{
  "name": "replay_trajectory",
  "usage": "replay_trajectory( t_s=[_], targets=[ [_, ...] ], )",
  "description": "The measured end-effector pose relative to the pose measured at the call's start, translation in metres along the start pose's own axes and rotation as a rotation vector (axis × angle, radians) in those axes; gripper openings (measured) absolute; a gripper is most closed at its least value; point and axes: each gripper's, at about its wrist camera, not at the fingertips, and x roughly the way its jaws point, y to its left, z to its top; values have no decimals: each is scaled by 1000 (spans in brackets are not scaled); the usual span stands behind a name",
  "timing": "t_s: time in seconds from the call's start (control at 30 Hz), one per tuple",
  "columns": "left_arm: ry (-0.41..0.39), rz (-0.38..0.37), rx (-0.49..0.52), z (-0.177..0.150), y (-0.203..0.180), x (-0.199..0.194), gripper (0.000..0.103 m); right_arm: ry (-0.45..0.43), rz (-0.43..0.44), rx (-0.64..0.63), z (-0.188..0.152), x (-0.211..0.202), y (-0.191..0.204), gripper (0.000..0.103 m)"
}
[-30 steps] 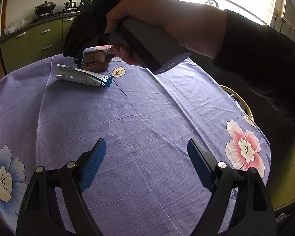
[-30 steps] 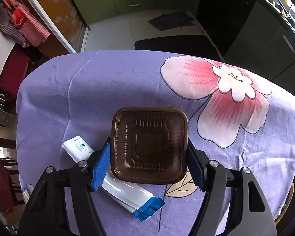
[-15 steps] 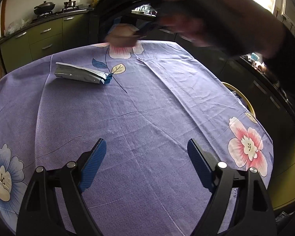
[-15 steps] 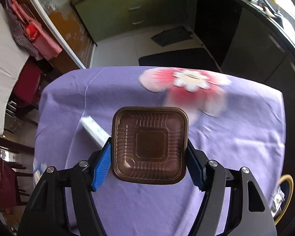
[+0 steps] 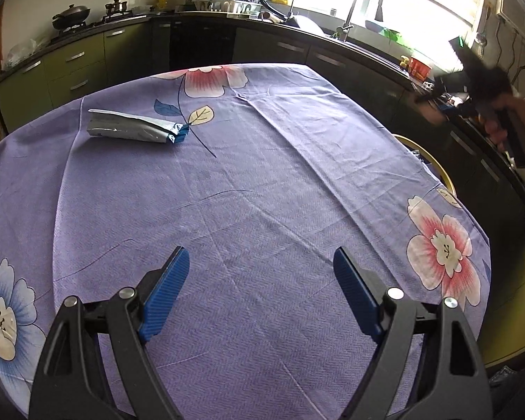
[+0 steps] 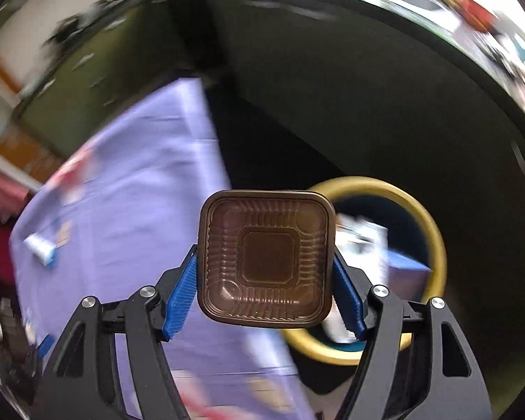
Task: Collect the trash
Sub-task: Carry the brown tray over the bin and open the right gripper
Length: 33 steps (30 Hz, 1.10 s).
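Trash is partly collected: the right gripper (image 6: pixel 264 288) clamps a brown tray (image 6: pixel 265 259) beside the yellow-rimmed bin (image 6: pixel 434 231); a wrapper (image 5: pixel 136 129) remains on the tabletop (image 5: pixel 262 192), left gripper (image 5: pixel 260 285) spread empty

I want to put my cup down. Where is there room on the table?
Almost all of the purple cloth is bare: the whole middle, and the near part between the left fingers, which hold nothing. Only the far left has something, a silver wrapper by the leaf print. Beside the table's right edge it's crowded: a yellow-rimmed bin with trash inside.
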Motion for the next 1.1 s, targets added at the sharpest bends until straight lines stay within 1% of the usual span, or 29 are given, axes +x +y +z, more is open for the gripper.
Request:
replay_trajectory(
  t_s=[0.07, 0.1, 0.2, 0.37, 0.47, 0.5, 0.53, 0.57, 0.63, 0.73, 0.8, 0.9, 0.97, 1.0, 1.07, 1.1],
  targets=[
    [2, 13, 14, 0, -2, 2, 80, 24, -27, 88, 8, 14, -44, 69],
    [3, 19, 21, -1, -4, 2, 80, 42, -30, 111, 10, 22, -59, 69],
    [9, 31, 32, -2, -5, 4, 80, 79, -27, 177, 13, 43, -87, 69],
    [26, 34, 29, -3, -3, 9, 80, 106, -28, 211, 16, 59, -103, 69],
    [29, 33, 31, -4, -4, 9, 80, 112, -59, 228, 19, 64, -111, 70],
    [27, 33, 35, -4, -4, 9, 80, 116, -63, 240, 20, 67, -115, 77],
    [25, 35, 39, -4, -5, 8, 80, 119, -66, 248, 21, 68, -119, 81],
    [24, 37, 41, -4, -6, 8, 80, 119, -68, 250, 21, 67, -122, 83],
    [22, 34, 42, -5, -6, 7, 80, 108, -69, 257, 18, 60, -127, 83],
    [24, 31, 40, -5, -6, 8, 80, 57, -77, 240, 9, 39, -124, 83],
    [24, 33, 43, -4, -6, 8, 80, 16, -51, 219, -1, 21, -118, 83],
    [26, 33, 45, -5, -8, 8, 81, -43, -4, 187, -28, -2, -100, 83],
    [31, 30, 44, -5, -8, 9, 81, -75, 44, 168, -55, -17, -91, 83],
    [33, 30, 44, -5, -8, 10, 81, -83, 60, 160, -62, -17, -79, 83],
    [34, 34, 45, -5, -8, 11, 81, -108, 102, 116, -91, -28, -64, 83],
    [34, 36, 43, -5, -8, 11, 81, -117, 110, 98, -100, -30, -57, 84]
  ],
)
